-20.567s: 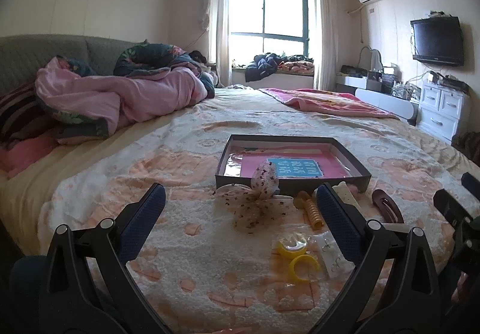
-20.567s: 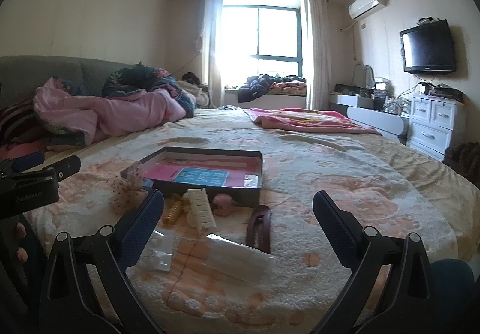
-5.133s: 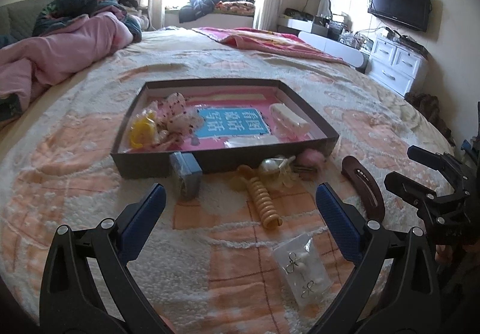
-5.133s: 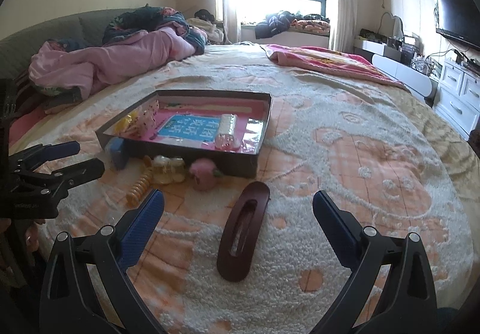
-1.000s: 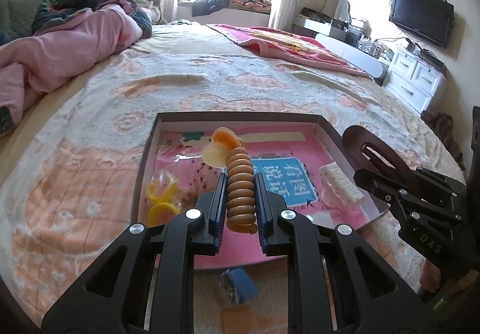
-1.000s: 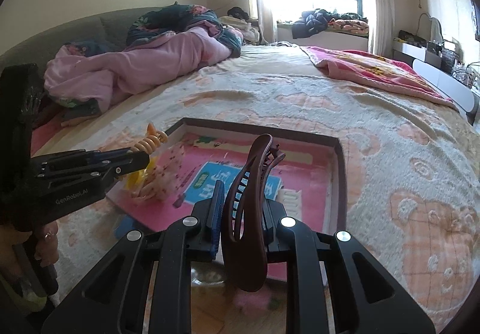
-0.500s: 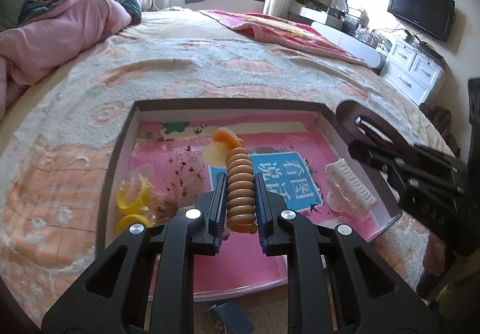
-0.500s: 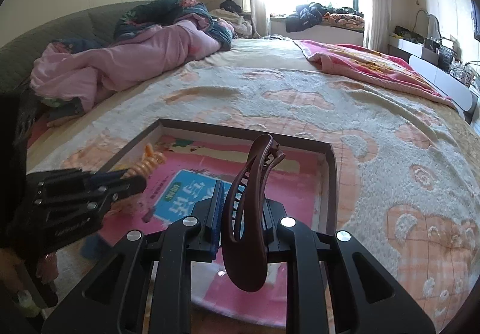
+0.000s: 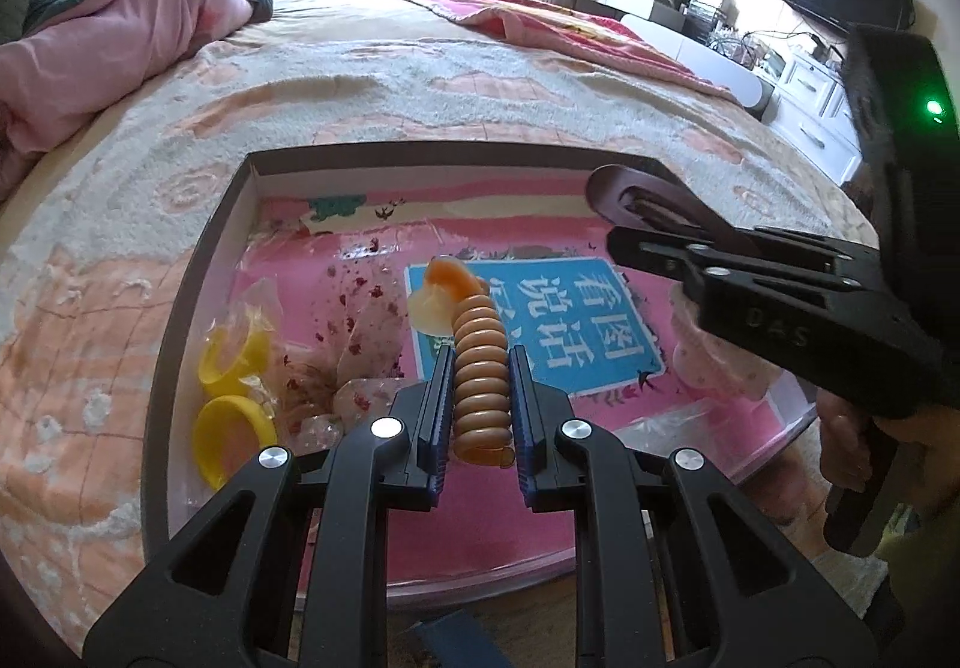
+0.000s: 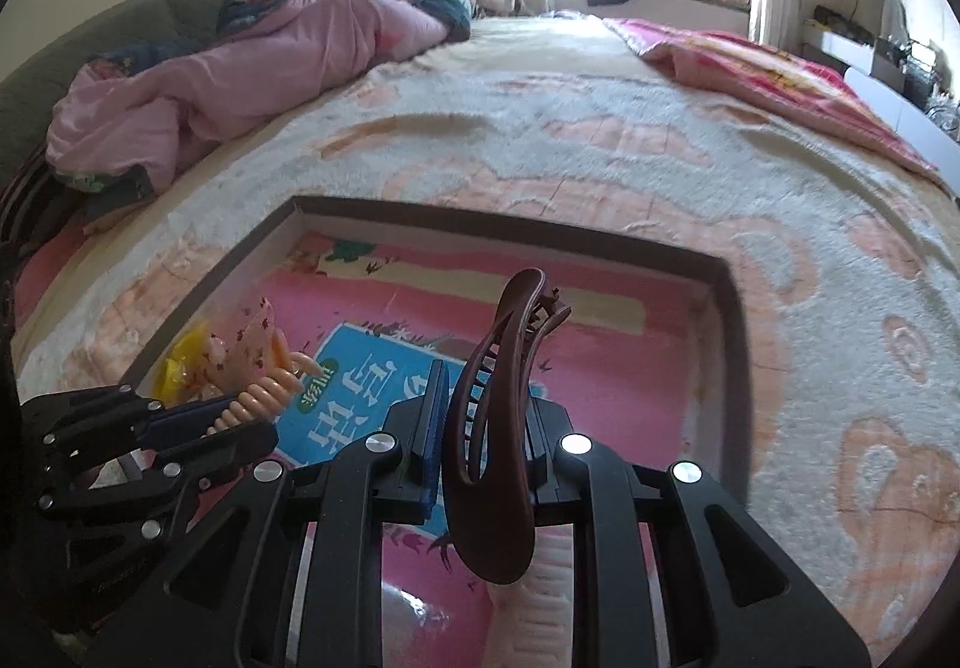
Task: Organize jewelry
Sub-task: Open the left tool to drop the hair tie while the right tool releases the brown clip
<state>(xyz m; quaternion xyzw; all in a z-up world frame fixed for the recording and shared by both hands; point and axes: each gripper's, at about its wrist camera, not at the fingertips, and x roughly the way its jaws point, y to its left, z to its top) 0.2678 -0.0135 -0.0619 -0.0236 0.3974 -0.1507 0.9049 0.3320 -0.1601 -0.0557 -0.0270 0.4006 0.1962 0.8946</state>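
My left gripper [image 9: 479,362] is shut on an orange ribbed hair clip [image 9: 479,368] and holds it above the middle of the dark-rimmed box [image 9: 198,272] with a pink floor. My right gripper [image 10: 480,398] is shut on a dark brown hair claw [image 10: 492,428], held upright over the box [image 10: 729,320]. The right gripper with the claw [image 9: 648,203] also shows in the left wrist view, over the box's right side. The left gripper with the orange clip [image 10: 264,398] shows in the right wrist view, low at the left. Yellow rings [image 9: 231,398] and a dotted bow [image 9: 366,338] lie inside the box.
The box lies on a fluffy peach and white bedspread [image 10: 600,140]. A pink quilt [image 10: 240,62] is heaped at the far left. A blue item [image 9: 456,644] lies just in front of the box. A white comb clip [image 10: 552,584] lies in the box under my right gripper.
Both grippers have moved forward and lower over the box, each still holding its clip. The right gripper has come closer to the left one.
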